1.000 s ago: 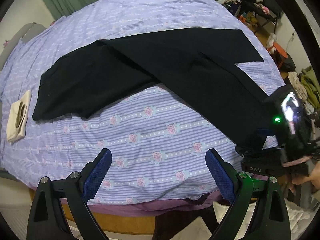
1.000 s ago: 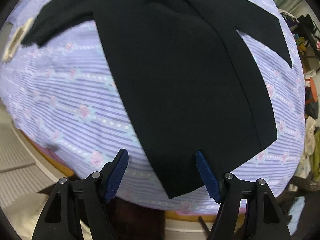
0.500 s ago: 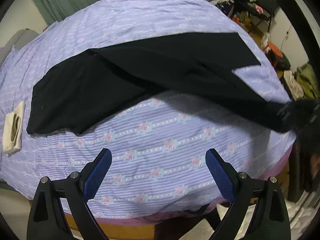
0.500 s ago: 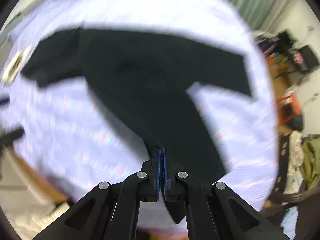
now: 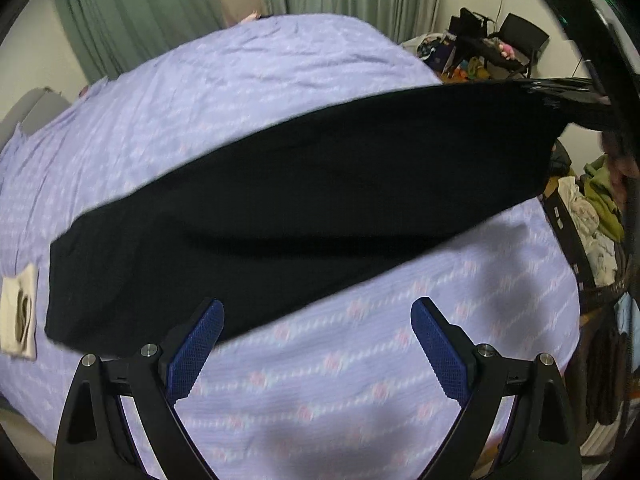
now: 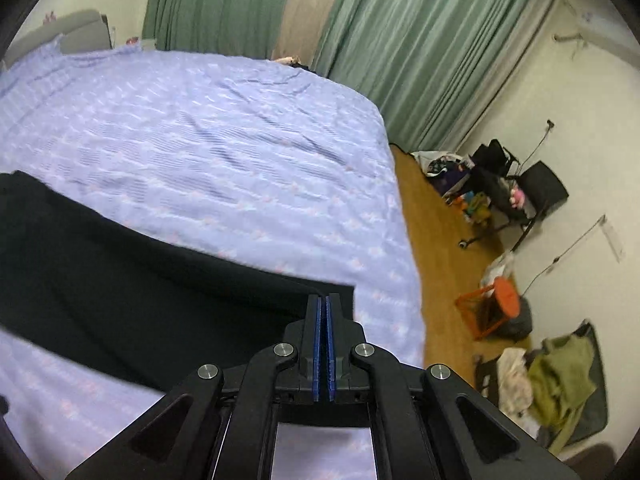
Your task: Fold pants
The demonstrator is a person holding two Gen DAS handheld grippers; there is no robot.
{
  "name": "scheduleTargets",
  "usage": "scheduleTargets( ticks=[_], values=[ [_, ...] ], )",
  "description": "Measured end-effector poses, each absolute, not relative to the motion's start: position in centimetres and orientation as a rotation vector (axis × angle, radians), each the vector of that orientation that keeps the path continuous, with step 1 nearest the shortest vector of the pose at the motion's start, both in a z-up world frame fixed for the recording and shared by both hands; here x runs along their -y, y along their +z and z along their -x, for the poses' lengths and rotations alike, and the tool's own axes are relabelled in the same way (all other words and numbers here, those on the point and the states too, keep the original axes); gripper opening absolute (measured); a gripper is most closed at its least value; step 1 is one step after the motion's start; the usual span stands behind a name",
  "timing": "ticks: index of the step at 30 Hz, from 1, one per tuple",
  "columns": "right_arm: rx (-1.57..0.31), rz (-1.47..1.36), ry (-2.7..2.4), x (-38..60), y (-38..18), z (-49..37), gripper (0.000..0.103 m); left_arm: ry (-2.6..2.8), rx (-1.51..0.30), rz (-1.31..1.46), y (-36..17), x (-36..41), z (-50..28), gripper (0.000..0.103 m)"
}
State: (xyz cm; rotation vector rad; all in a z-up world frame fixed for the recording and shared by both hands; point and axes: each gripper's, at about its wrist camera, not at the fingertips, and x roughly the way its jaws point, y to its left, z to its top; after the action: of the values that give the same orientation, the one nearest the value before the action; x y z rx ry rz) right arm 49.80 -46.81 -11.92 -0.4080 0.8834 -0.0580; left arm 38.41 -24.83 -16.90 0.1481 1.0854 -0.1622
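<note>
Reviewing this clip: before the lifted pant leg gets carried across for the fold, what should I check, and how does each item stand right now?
1. Right tool clamped on the pants: ok, pads shut on the hem corner.
2. Leg lifted off the bedspread: ok, it hangs above it with a shadow beneath.
3. Left tool free to help: ok, open, nothing between its pads.
4. Waist end resting on the bed: ok.
5. Other leg lying flat: cannot tell, hidden by the raised leg.
6. Cream item clear of the pants: ok, apart at the left edge.
</note>
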Motion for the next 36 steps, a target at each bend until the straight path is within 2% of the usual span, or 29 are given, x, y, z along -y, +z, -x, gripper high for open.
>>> scheduleTargets(
  ticks=[8,11,14,19,24,30,36],
  values=[
    [-0.943,0.462,-0.121,49.3,-15.9,-56.9,0.002,-0.14,-1.046,-0.162,-16.4,27.0,-43.7,0.096],
    [-0.964,0.479,-0.231,50.5,-16.9,-59.0,0.005,-0.126,-1.048,-0.162,-16.4,27.6,-44.7,0.096],
    [-0.958,0.374,-0.271,52.7,-15.8,-59.2,0.043,-0.128,-1.035,-0.153,-15.9,27.9,-45.0,0.096],
    [-0.922,0.338,-0.261,54.1,-13.8,-55.6,0.048,-0.152,-1.002,-0.15,-15.1,28.2,-44.1,0.096],
    [-0.873,0.224,-0.177,53.1,-11.4,-49.0,0.067,-0.16,-0.966,-0.092,-13.5,27.5,-41.6,0.096],
    [-0.838,0.181,-0.031,48.5,-9.0,-42.0,0.069,-0.126,-0.899,0.003,-10.5,23.5,-37.0,0.096],
    [-0.828,0.177,0.127,40.4,-7.6,-37.2,0.069,-0.033,-0.855,0.074,-8.8,15.3,-31.9,0.096]
  ],
)
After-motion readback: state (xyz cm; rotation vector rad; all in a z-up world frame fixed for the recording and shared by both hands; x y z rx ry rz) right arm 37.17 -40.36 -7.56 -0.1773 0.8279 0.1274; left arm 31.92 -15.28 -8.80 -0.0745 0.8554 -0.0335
